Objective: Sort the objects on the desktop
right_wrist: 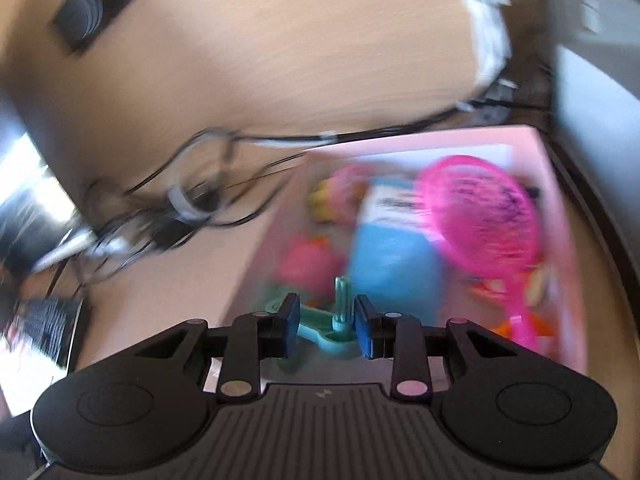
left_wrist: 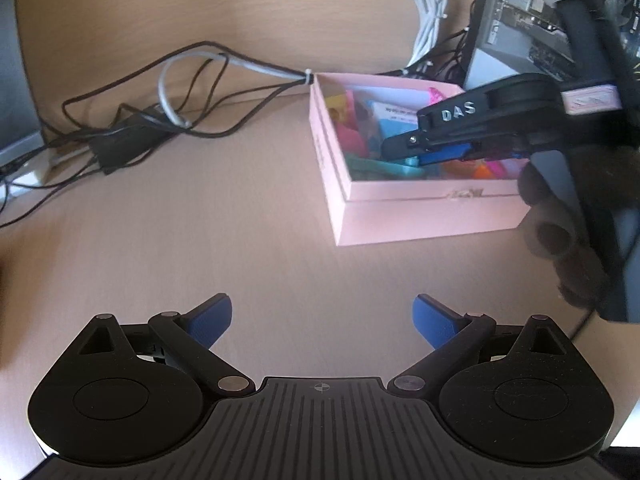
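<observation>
A pink box stands on the wooden desk at the right, filled with several colourful objects. My left gripper is open and empty, low over the bare desk in front of the box. My right gripper reaches into the box from the right. In the blurred right wrist view the right gripper is partly open around a teal plastic piece lying in the box; the pads do not clearly press it. A pink toy racket and a blue pack lie beside it.
A tangle of black and grey cables with a black adapter lies at the back left. A white coiled cable and an open computer case stand at the back right. A keyboard is at the left.
</observation>
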A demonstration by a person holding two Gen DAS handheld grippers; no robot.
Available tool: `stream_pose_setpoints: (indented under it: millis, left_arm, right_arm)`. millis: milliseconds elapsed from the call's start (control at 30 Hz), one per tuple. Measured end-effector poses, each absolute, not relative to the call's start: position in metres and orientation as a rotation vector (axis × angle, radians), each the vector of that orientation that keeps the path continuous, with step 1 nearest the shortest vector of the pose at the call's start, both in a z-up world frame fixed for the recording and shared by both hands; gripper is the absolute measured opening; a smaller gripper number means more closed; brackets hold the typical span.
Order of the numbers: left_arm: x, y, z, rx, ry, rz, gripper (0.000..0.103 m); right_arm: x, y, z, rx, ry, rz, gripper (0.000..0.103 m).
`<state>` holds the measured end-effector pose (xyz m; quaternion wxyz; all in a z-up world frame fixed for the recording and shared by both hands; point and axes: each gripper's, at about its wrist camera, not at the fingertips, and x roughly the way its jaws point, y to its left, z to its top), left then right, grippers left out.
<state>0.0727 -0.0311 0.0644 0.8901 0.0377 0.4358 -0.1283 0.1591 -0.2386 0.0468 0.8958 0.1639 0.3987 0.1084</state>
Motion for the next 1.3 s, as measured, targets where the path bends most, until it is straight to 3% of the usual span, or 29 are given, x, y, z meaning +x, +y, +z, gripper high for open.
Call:
stream_pose_setpoints:
  millis: [133, 200, 267, 300, 500, 833, 1300]
  left_arm:
    - [0.068, -0.022, 0.064, 0.064, 0.913, -0.239, 0.1]
    - [0.063, -0.018, 0.063, 0.059, 0.917, -0.227, 0.1]
    - [0.057, -0.014, 0.061, 0.06, 0.915, -0.224, 0.1]
    - [0.053, -0.013, 0.06, 0.06, 0.908, -0.225, 0.1]
    - [0.022, -0.003, 0.054, 0.031, 0.845, -0.254, 0.101]
    - [-0.004, 0.005, 0.022, 0.054, 0.822, -0.233, 0.102]
    - [-0.003, -0.005, 0.005, 0.059, 0.735, -0.112, 0.103]
  right_arm:
    - [0.132, -0.236, 0.06, 0.288, 0.767, 0.199, 0.032]
    - [0.11, -0.243, 0.07, 0.287, 0.722, 0.164, 0.039]
    - [0.086, -0.249, 0.079, 0.263, 0.676, 0.129, 0.058]
    - [0.074, -0.252, 0.082, 0.25, 0.657, 0.105, 0.061]
    - [0.026, -0.253, 0.067, 0.234, 0.696, 0.02, 0.07]
    - [-0.022, -0.212, 0.03, 0.141, 0.782, -0.096, 0.101]
    - [0.002, -0.212, 0.002, 0.039, 0.85, -0.081, 0.103]
